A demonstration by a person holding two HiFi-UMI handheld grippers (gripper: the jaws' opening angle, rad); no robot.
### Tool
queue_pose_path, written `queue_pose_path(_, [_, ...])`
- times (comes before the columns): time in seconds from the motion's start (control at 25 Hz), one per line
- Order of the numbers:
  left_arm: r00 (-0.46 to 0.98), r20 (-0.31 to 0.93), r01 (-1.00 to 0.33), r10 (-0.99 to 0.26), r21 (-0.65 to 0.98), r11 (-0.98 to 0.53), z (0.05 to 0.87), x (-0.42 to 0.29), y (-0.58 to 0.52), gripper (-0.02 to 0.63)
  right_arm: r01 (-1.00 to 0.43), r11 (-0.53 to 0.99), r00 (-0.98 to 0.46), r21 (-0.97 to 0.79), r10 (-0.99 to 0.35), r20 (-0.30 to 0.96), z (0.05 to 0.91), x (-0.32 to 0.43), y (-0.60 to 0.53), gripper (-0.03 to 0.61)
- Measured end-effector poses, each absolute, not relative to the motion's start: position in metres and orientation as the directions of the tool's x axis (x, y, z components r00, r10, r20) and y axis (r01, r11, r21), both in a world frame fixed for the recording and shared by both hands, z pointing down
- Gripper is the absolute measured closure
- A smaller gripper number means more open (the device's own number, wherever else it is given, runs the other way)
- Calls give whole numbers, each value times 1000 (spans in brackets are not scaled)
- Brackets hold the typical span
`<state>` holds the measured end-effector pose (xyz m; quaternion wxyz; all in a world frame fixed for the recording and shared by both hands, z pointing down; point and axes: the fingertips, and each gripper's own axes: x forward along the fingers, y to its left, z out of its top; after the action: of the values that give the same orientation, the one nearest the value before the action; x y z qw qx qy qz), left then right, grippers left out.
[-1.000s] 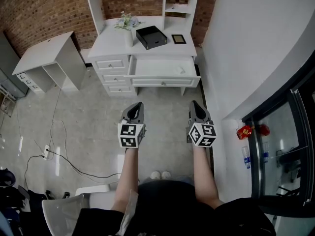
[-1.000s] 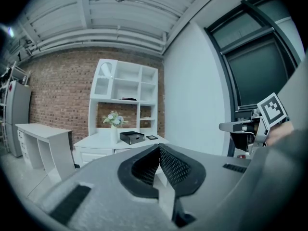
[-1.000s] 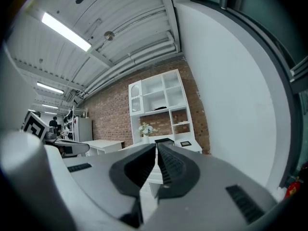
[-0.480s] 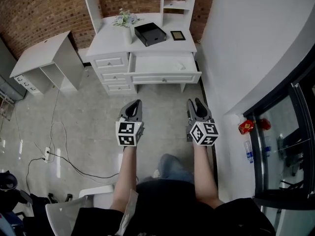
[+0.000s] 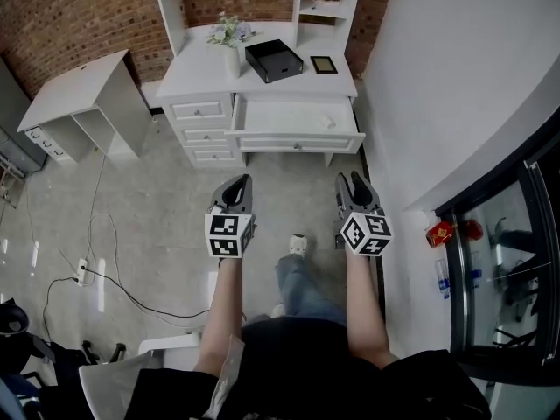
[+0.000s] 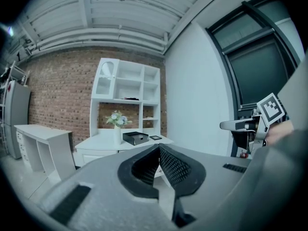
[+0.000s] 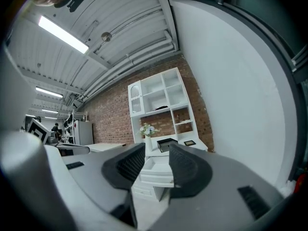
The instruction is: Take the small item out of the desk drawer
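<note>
Far left, low white side unit (image 5: 83,94) stands on the tiled floor (image 5: 157,199), with a cable (image 5: 114,278) trailing below it. Left tool (image 5: 239,184) is over the floor, well short of the furniture, jaws together at the tips, nothing in them. White surface (image 5: 201,81) against the brick wall (image 5: 70,16) carries flower vase (image 5: 231,55), black tray (image 5: 274,60) and small dark frame (image 5: 324,64). Drawer (image 5: 297,143) under its right half is pulled out; small item (image 5: 330,122), pale, lies inside near the right end. Right tool (image 5: 352,180) is beside the left one, well apart from the drawer, jaws partway apart, just been opening, empty.
</note>
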<state>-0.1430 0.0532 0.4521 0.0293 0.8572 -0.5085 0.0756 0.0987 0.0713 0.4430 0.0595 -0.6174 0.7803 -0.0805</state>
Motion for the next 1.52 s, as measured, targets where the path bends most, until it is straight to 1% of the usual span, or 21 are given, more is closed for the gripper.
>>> queue_pose_path(0.48, [439, 192, -893, -878, -21, -451, 473, -128, -53, 604, -953, 218, -229, -210, -973, 27, 462, 129, -37, 442])
queue_pose_path(0.88, [426, 216, -897, -879, -27, -442, 477, -100, -189, 604, -955, 221, -237, -198, -970, 60, 472, 158, -176, 442])
queue_pose_path(1.2, [422, 238, -897, -875, -26, -440, 482, -63, -315, 604, -961, 205, -230, -186, -965, 122, 489, 203, -301, 442])
queue_pose_path(1.52, [420, 273, -898, -865, -12, -440, 492, -50, -374, 604, -961, 197, -231, -192, -957, 175, 506, 216, -365, 442])
